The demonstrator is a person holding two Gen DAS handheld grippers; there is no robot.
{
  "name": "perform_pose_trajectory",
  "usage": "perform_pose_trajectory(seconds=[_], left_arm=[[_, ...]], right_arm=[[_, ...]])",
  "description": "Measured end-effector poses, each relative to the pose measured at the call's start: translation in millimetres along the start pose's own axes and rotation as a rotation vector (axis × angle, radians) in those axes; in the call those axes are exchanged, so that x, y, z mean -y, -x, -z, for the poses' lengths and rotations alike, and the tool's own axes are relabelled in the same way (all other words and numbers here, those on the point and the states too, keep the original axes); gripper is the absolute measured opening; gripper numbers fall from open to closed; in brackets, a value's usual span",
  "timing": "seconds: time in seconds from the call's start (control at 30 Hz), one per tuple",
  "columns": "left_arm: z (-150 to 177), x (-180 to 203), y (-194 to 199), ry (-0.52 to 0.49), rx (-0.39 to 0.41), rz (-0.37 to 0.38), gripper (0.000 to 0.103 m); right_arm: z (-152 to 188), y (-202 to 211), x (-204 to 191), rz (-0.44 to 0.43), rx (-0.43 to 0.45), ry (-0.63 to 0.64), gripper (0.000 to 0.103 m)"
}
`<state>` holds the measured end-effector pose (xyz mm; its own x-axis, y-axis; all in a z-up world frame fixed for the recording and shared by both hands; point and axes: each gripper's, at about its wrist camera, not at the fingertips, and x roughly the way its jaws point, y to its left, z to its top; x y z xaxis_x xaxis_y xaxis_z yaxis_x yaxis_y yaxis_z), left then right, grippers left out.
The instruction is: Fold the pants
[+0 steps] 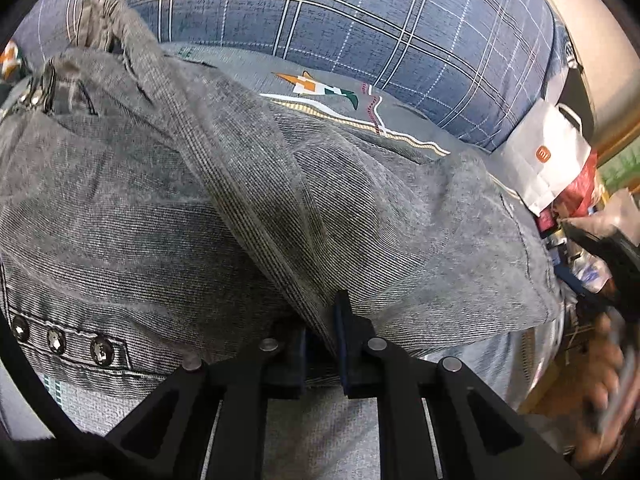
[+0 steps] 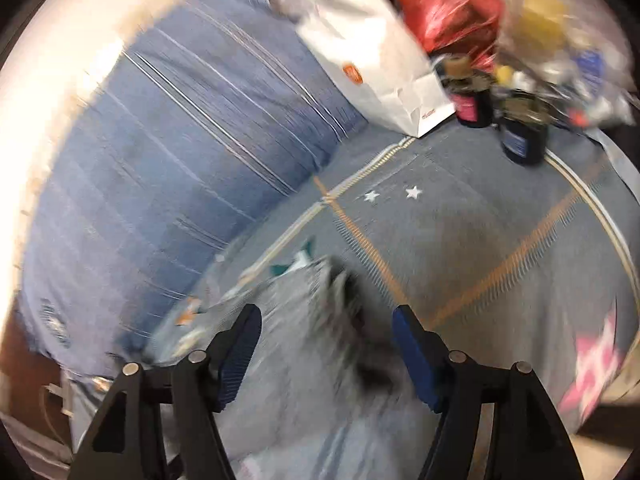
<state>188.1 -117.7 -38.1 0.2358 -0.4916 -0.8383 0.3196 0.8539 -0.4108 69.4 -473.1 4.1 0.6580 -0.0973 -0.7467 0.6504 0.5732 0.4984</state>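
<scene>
Left gripper (image 1: 322,344) pinched a seam fold of the grey pants (image 1: 160,200); right gripper (image 2: 326,344) gaped empty.
Pants lay ahead of both tools; the pinch probably needed holding while the right regripped.

A grey patterned bed sheet (image 2: 480,240) carries grey pants (image 1: 200,200) just ahead of the left gripper (image 1: 322,344), a blue plaid pillow (image 1: 360,20) beyond, and a white paper bag (image 2: 380,64) far ahead.
</scene>
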Motion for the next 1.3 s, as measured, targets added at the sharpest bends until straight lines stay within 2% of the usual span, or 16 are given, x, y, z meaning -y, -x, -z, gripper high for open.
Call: perform_pose_trajectory(seconds=[0.1, 0.2, 0.27, 0.3, 0.33, 0.43, 0.57, 0.6, 0.67, 0.73, 0.8, 0.97, 1.03, 1.1, 1.23, 1.3], left_arm=[[1, -1, 1, 0.013, -0.004, 0.006, 0.012], [1, 3, 0, 0.006, 0.0, -0.012, 0.012], [-1, 5, -3, 0.004, 0.001, -0.023, 0.012], [0, 6, -2, 0.0, 0.004, -0.026, 0.012], [0, 6, -3, -0.002, 0.006, -0.028, 0.012], [-1, 5, -2, 0.004, 0.006, -0.016, 0.013], [-1, 4, -3, 0.02, 0.005, 0.014, 0.014], [-2, 5, -3, 0.015, 0.007, 0.011, 0.014], [-1, 7, -4, 0.003, 0.013, -0.001, 0.014], [0, 10, -3, -0.011, 0.021, -0.016, 0.014], [1, 13, -2, -0.024, 0.026, -0.027, 0.014], [3, 11, 0, -0.029, 0.036, -0.022, 0.014], [2, 8, 2, -0.008, 0.036, -0.008, 0.015], [2, 5, 2, 0.012, 0.03, 0.008, 0.015], [1, 4, 3, 0.028, 0.027, 0.016, 0.015], [2, 4, 4, 0.029, 0.027, 0.016, 0.015]], right_arm=[[-29, -70, 20, -0.135, -0.265, -0.118, 0.071], [-23, -97, 30, -0.208, -0.369, -0.169, 0.067], [-27, -92, 18, -0.165, -0.331, -0.094, 0.052], [-30, -89, 11, -0.136, -0.304, -0.05, 0.023], [-33, -88, 6, -0.095, -0.277, -0.018, 0.019], [-41, -81, -2, -0.142, -0.225, -0.004, 0.012], [-47, -29, -29, -0.281, -0.015, 0.134, 0.01], [-47, -25, -33, -0.278, 0.017, 0.165, 0.01], [-44, -46, -37, -0.113, -0.007, 0.208, 0.01], [-38, -85, -28, 0.043, -0.122, 0.199, 0.011], [-33, -107, -16, 0.094, -0.212, 0.167, 0.016], [-36, -65, -12, 0.002, -0.06, 0.12, 0.022], [-29, -40, -10, -0.026, -0.007, 0.118, 0.061], [-15, -14, -19, -0.042, 0.052, 0.126, 0.084], [17, 6, -24, -0.025, 0.028, 0.16, 0.083], [24, -2, -23, 0.015, -0.041, 0.155, 0.071]])
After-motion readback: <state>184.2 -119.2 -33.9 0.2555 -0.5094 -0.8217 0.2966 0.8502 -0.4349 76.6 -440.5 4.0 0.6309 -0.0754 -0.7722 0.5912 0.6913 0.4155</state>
